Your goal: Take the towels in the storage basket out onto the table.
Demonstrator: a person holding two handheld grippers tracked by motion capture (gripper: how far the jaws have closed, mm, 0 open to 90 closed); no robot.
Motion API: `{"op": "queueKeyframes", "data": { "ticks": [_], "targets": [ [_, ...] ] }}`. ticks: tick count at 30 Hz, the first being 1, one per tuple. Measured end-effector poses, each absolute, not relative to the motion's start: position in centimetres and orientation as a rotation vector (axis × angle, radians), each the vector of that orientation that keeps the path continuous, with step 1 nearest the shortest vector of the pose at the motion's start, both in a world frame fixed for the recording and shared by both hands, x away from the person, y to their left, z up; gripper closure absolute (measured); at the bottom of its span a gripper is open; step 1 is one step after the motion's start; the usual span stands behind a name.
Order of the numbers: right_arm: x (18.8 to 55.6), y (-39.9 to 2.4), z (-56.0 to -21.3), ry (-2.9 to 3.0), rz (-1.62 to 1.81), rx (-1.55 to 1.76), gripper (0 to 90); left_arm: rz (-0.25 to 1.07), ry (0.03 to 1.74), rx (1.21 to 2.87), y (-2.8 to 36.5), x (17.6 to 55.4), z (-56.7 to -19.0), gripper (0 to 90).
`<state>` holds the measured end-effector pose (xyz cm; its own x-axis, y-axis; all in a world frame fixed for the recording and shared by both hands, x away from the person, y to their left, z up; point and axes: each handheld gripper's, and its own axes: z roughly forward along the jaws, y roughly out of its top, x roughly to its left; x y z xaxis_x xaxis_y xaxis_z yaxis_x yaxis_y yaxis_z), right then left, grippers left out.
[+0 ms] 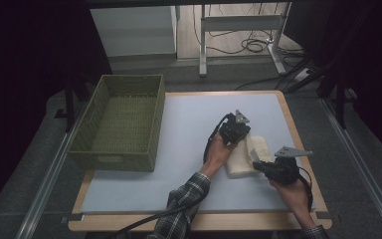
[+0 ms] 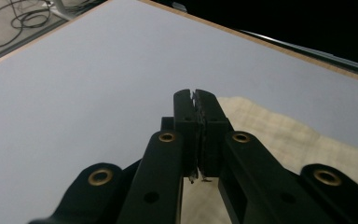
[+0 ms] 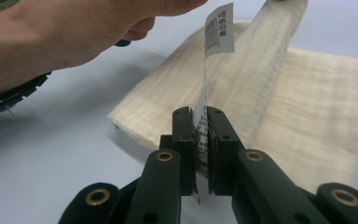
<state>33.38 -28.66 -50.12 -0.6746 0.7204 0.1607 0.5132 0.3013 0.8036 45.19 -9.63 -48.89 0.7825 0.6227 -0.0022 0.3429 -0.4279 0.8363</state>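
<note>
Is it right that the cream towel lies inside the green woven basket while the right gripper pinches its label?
Not quite. The cream towel lies on the pale mat, apart from the green woven basket, as the high view shows. The right gripper does pinch its label.

I see a white tag [image 3: 218, 32] rising from my right gripper [image 3: 200, 122], printed with small characters too fine to read.
</note>
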Motion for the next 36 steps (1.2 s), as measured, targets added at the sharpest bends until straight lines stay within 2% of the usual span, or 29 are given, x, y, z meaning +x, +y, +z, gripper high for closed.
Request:
{"op": "queueKeyframes", "data": {
  "ticks": [9,15,16,20,24,30,36],
  "targets": [
    [33.7,-30.7,-50.8,2.313,1.285,1.202,82.4,0.372,0.715,2.098,-12.1,45.9,-49.6,88.0],
    [33.9,-31.6,-50.9,2.275,1.254,1.213,73.2,0.346,0.742,2.072,-12.1,46.2,-49.5,66.9],
    [33.9,-32.3,-50.7,2.251,1.23,1.234,68.1,0.357,0.751,2.065,-11.6,46.1,-49.3,64.3],
    [33.8,-33.5,-50.5,2.217,1.19,1.263,62.5,0.368,0.766,2.053,-10.5,45.9,-49.0,57.0],
    [33.6,-34.9,-50.4,2.2,1.159,1.296,59.8,0.384,0.767,2.07,-9.3,45.6,-48.9,55.3],
    [32.9,-35.9,-49.1,2.148,1.11,1.292,58.9,0.396,0.774,2.077,-7.0,44.9,-48.8,52.5],
    [32.8,-34.1,-48.0,2.197,1.141,1.227,67.2,0.424,0.802,2.088,-4.9,44.1,-49.0,44.3]
  ]
}}
